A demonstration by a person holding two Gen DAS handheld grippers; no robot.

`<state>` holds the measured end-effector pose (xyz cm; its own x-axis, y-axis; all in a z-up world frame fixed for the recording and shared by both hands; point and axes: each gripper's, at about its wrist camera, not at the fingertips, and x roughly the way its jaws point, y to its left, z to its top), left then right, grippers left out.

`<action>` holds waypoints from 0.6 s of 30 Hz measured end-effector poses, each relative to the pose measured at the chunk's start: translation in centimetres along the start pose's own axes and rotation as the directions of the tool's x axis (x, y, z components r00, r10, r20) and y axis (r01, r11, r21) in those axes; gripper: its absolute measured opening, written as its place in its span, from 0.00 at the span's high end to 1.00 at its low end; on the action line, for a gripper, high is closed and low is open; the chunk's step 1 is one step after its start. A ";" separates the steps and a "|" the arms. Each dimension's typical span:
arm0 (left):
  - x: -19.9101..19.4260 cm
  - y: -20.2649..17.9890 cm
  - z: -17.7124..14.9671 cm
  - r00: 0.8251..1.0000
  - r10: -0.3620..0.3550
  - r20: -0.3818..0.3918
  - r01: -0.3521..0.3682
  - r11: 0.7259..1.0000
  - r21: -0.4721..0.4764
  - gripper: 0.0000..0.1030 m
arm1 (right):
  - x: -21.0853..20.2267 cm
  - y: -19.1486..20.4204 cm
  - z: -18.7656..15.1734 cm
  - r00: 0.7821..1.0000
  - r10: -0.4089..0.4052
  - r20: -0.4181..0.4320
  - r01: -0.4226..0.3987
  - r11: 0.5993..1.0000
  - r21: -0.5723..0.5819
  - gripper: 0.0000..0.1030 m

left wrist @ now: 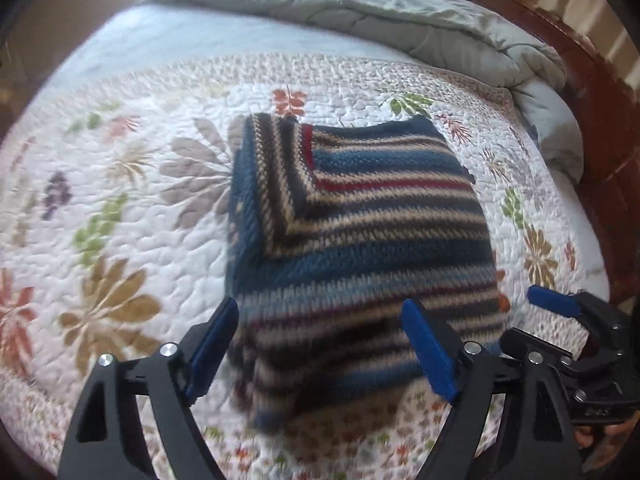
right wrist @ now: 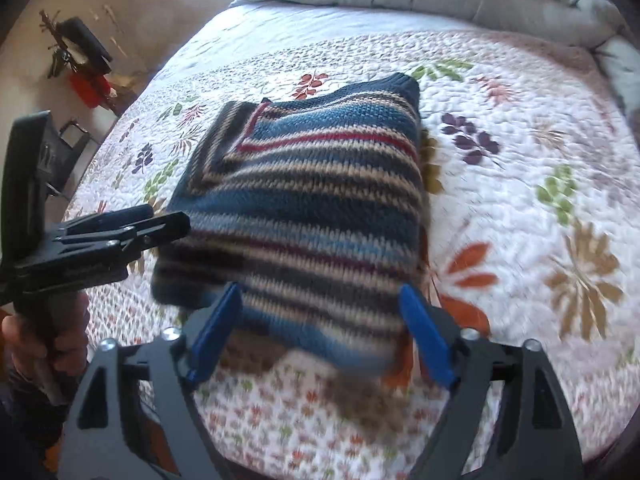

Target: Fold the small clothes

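Observation:
A striped knitted sweater (left wrist: 360,240), blue, cream, dark and red, lies folded into a compact rectangle on the floral quilt; it also shows in the right wrist view (right wrist: 312,216). My left gripper (left wrist: 320,352) is open and empty, its blue pads just above the sweater's near edge. My right gripper (right wrist: 324,336) is open and empty too, over the near right corner. The right gripper shows in the left wrist view (left wrist: 560,320) at the lower right. The left gripper shows in the right wrist view (right wrist: 120,228) at the left, beside the sweater.
The white floral quilt (left wrist: 120,200) covers the bed. A rumpled grey-blue duvet (left wrist: 400,12) lies at the far end. A wooden bed frame (left wrist: 580,60) runs along the right. Dark and red objects (right wrist: 84,64) sit on the floor left of the bed.

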<state>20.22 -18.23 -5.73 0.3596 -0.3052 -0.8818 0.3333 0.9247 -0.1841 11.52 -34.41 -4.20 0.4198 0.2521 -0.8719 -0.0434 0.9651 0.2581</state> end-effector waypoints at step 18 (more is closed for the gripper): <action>-8.8 -2.5 -8.6 0.969 0.207 0.137 -0.214 0.976 0.035 0.12 | -5.0 2.6 -7.7 0.991 -0.132 0.031 0.130 0.989 0.074 0.10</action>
<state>8.69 -15.92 -1.29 0.5372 -0.1350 -0.8326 0.2788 0.9600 0.0242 2.33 -32.62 -2.34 0.4494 0.1199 -0.8852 0.0783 0.9818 0.1727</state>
